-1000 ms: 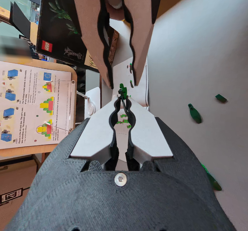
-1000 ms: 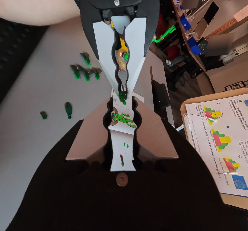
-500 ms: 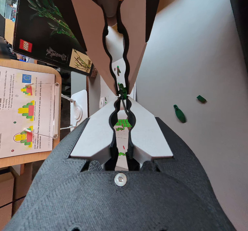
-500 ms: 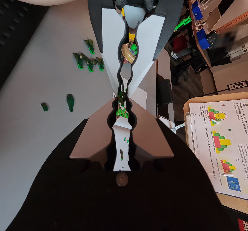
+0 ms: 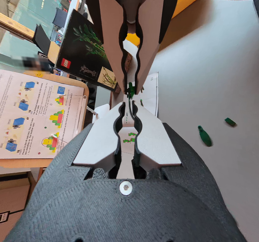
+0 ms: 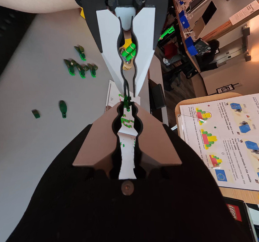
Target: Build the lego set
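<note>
A small green leaf piece (image 5: 131, 89) sits on a thin black stem (image 5: 130, 109). My left gripper (image 5: 128, 103), with white fingers, is narrowly shut around the stem. My right gripper (image 6: 126, 105), with brown fingers, is shut on the green piece (image 6: 125, 101). The two grippers meet tip to tip above the open booklet (image 5: 149, 94). In the right wrist view the left gripper (image 6: 129, 94) comes in from the top. In the left wrist view the right gripper (image 5: 130, 92) does the same.
On the grey table lie a dark green leaf (image 6: 63, 108), a small dark green tile (image 6: 35, 113) and several built leaf clusters (image 6: 80, 66). A bamboo model in a tan pot (image 6: 128, 52) stands behind. The set box (image 5: 84, 55) and a clipboard sheet (image 5: 42, 116) flank the booklet. My left and right fingertips are right by each other.
My right gripper came in from open, closed its fingers and shut on the green piece at my left gripper's tips. The green piece now sits a little farther out from the left tips.
</note>
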### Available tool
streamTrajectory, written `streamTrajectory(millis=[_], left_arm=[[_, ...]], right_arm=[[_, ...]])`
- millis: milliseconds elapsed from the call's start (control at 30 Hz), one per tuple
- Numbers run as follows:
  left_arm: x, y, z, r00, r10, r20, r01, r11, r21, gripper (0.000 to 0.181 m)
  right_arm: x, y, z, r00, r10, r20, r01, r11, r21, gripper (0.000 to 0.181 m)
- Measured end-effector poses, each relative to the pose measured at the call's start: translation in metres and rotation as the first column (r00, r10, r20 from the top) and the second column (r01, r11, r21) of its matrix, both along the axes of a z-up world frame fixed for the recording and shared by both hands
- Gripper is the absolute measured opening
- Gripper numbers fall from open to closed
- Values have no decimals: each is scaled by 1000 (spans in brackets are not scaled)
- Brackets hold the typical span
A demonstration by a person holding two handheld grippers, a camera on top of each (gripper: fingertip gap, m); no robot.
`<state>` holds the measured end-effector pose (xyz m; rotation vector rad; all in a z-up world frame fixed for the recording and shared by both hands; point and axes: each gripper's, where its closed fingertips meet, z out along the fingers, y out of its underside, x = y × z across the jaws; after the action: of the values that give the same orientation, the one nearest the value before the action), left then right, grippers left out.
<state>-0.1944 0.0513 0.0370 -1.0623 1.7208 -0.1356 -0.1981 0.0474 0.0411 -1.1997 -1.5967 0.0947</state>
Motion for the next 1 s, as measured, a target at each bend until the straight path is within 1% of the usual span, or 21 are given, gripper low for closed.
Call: streamTrajectory(millis=[33, 133, 267, 333, 633, 833, 1000], left_arm=[[1, 0, 3, 1000, -1, 16, 0, 1000, 20, 11], [3, -3, 4, 1000, -11, 18, 10, 999, 47, 13], [5, -14, 6, 999, -48, 20, 48, 998, 33, 12], [5, -15, 9, 999, -47, 26, 45, 998, 42, 7], [7, -14, 10, 999, -35, 14, 34, 996, 87, 6], [8, -13, 13, 1000, -23, 9, 23, 999, 47, 5], [8, -13, 6, 999, -14, -36, 16, 999, 42, 5]], right_arm=[[0, 0, 1, 1000, -1, 0, 1, 1000, 7, 9], [1, -2, 4, 1000, 0, 2, 0, 1000, 25, 9], [-1, -6, 7, 1000, 11, 6, -11, 999, 33, 9], [-2, -8, 8, 1000, 15, 6, -16, 999, 36, 9], [1, -7, 9, 1000, -3, 5, 3, 1000, 24, 9], [0, -6, 14, 999, -16, -38, 15, 1000, -25, 9], [2, -6, 7, 1000, -12, -4, 12, 999, -46, 9]])
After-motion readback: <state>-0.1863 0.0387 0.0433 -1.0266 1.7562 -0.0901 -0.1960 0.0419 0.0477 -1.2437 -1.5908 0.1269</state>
